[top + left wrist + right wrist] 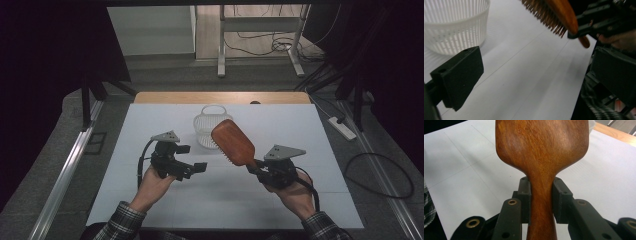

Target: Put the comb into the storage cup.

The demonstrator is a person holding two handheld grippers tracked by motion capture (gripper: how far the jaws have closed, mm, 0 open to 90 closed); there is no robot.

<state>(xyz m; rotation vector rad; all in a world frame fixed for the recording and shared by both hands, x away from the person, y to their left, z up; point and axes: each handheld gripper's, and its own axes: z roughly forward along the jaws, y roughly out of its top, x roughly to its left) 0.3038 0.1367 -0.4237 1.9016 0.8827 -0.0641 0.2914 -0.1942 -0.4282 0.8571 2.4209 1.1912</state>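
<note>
High view: our right gripper [256,167] clamps the wooden hairbrush [233,142] tilted toward eleven o'clock, left gripper [196,168] agape, empty.

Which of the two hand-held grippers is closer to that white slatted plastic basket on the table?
Left. The left gripper, jaws open, hovers just in front of the white slatted plastic basket; the right gripper sits farther off, clamping the wooden hairbrush by its handle.
</note>
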